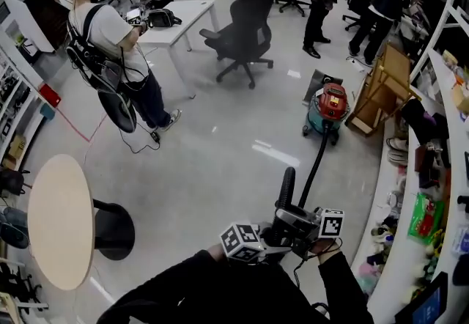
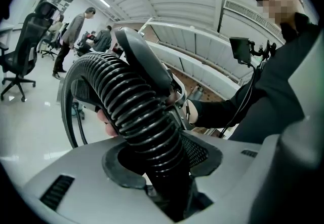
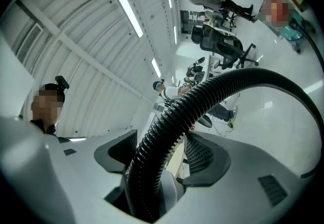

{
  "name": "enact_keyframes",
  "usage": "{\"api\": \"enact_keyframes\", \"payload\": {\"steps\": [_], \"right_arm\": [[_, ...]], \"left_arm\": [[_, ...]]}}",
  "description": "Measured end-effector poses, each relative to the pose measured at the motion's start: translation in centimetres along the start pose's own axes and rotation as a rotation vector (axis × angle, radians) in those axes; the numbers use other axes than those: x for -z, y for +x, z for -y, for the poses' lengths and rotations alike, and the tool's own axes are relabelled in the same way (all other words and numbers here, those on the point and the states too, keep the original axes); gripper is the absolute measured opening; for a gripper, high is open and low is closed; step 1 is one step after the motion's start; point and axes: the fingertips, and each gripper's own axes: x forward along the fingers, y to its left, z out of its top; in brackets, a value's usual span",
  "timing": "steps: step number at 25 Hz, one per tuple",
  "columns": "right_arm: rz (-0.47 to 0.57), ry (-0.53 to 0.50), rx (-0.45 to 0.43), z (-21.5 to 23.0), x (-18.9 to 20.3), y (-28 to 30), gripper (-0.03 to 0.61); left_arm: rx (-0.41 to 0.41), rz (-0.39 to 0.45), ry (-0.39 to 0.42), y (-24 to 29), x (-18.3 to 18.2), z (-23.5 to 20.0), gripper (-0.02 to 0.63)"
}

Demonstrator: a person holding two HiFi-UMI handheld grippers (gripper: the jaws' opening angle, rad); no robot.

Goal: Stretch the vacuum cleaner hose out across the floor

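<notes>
The red and teal vacuum cleaner (image 1: 327, 111) stands on the floor at the right. Its black ribbed hose (image 1: 314, 165) runs from it toward me and loops up between my two grippers, held close together at the bottom centre. My left gripper (image 1: 267, 236) is shut on the hose (image 2: 136, 111), which fills the gap between its pads (image 2: 198, 149). In the right gripper view the hose (image 3: 202, 99) passes between the jaws of my right gripper (image 1: 308, 227). It leans toward one pad and a slit of background shows beside the other pad (image 3: 202, 159), so this gripper is open around it.
A person wearing a backpack rig (image 1: 117, 44) stands at the left beside a white table (image 1: 183, 15). A black office chair (image 1: 245, 29) is behind the vacuum. A round table (image 1: 58, 220) is near left. A curved shelf counter (image 1: 399, 256) and a wooden frame (image 1: 381, 88) line the right. Several people stand at the back.
</notes>
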Motion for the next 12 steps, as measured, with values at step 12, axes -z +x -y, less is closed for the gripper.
{"api": "enact_keyframes", "payload": {"steps": [12], "right_arm": [[0.170,-0.163,-0.004,-5.3,9.3,3.9,0.276]], "left_arm": [[0.138,0.152,-0.137,-17.0,10.0,0.3,0.331]]}}
